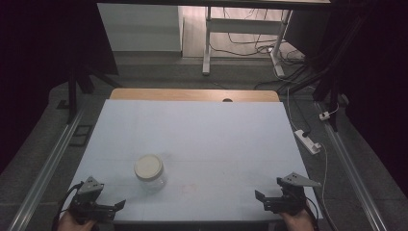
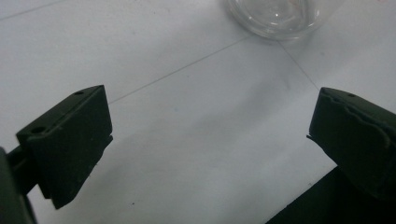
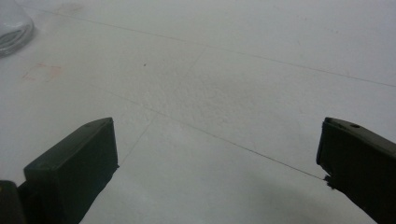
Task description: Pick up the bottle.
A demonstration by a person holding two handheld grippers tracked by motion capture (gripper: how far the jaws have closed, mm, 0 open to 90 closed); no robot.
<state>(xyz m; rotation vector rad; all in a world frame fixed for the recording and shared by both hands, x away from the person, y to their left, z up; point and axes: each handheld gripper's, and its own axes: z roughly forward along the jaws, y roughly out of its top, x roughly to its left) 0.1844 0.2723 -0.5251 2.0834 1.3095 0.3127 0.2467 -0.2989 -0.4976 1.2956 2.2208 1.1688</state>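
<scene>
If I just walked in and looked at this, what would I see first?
Probably the clear jar with its white lid, standing alone on the pale table, toward the near left. Next, the two black grippers at the near edge: the left gripper close to the jar, the right gripper far off at the other corner. Both have their fingers spread wide, holding nothing.
</scene>
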